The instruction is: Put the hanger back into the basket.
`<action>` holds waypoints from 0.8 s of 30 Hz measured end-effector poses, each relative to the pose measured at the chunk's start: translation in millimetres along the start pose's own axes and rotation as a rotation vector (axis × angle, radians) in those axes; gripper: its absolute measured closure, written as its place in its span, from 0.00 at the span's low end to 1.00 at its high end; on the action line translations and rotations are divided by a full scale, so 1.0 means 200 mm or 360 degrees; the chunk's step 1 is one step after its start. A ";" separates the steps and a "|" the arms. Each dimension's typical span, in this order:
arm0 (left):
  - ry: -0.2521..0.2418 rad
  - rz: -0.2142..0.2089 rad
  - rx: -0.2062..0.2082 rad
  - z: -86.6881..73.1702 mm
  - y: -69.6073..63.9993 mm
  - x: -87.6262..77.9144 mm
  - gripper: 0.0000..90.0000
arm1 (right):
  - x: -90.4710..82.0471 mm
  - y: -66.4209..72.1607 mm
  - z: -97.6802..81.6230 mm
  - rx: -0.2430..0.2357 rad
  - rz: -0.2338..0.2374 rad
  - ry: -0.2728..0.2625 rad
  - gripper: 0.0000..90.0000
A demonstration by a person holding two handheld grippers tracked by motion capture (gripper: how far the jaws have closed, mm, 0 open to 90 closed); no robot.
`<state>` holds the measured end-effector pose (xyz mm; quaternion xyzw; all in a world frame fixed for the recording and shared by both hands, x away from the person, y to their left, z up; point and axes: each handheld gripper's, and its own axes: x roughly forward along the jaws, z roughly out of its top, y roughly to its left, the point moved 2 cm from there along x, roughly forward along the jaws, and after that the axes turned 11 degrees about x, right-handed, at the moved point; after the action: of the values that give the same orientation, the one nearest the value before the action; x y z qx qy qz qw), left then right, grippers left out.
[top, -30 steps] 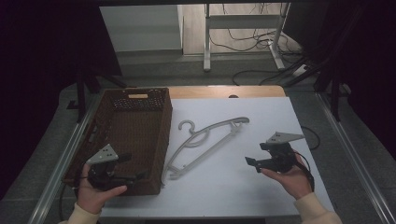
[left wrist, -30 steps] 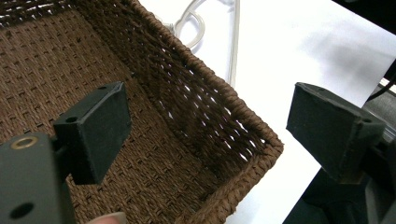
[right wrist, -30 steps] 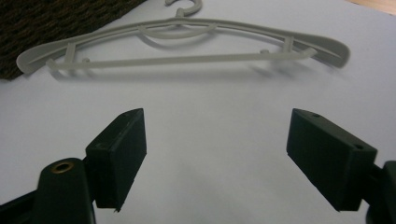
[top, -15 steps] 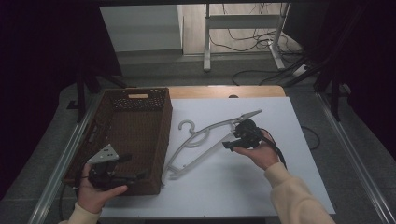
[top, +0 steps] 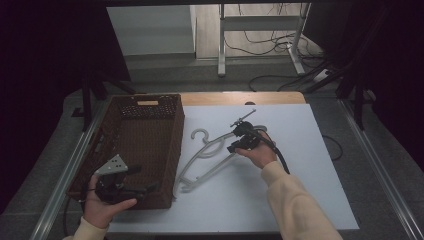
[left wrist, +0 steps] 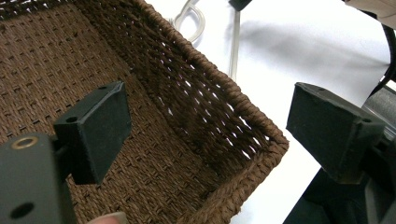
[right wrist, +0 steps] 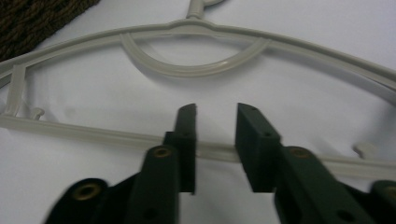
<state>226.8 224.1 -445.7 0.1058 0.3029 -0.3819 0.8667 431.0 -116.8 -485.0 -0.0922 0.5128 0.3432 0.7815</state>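
Note:
A white plastic hanger (top: pixel 210 155) lies flat on the white table, just right of a brown wicker basket (top: pixel 177 135). My right gripper (top: pixel 234 146) is down over the hanger's middle. In the right gripper view its jaws (right wrist: pixel 215 112) have just been closing. A narrow gap remains, and the hanger's bottom bar (right wrist: pixel 93 132) runs across under them, not pinched. My left gripper (top: pixel 142 180) stays at the basket's near right corner. Its jaws (left wrist: pixel 210 102) are wide open astride the rim (left wrist: pixel 233 100), one inside and one outside, touching nothing.
The basket looks empty inside. White tabletop (top: pixel 310 175) stretches to the right of the hanger. Metal rails (top: pixel 380 170) run along both table sides. Beyond the far edge are a stand's legs (top: pixel 222 45) and loose cables (top: pixel 280 40) on the floor.
The right hand has swung from the table's right side leftward onto the hanger, and its jaws have narrowed. The left hand and gripper have not moved.

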 end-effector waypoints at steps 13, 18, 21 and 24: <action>0.0001 0.0004 0.0000 0.00 0.00 0.00 0.15 | 0.15 0.07 0.06 -0.0038 -0.0111 0.0196 1.00; 0.0003 0.0006 -0.0002 0.00 0.01 0.00 0.15 | 0.18 0.07 0.04 -0.0045 -0.0132 0.0254 1.00; 0.0002 0.0006 -0.0004 0.00 0.01 0.00 0.15 | 0.18 0.06 0.03 -0.0029 -0.0127 0.0255 1.00; 0.0003 0.0006 -0.0003 0.00 0.01 -0.01 0.15 | 0.18 0.06 0.01 -0.0039 -0.0122 0.0291 1.00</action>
<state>226.8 225.9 -445.6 0.1059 0.3039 -0.3799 0.8673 433.6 -91.0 -511.7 -0.1521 0.5740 0.3094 0.7428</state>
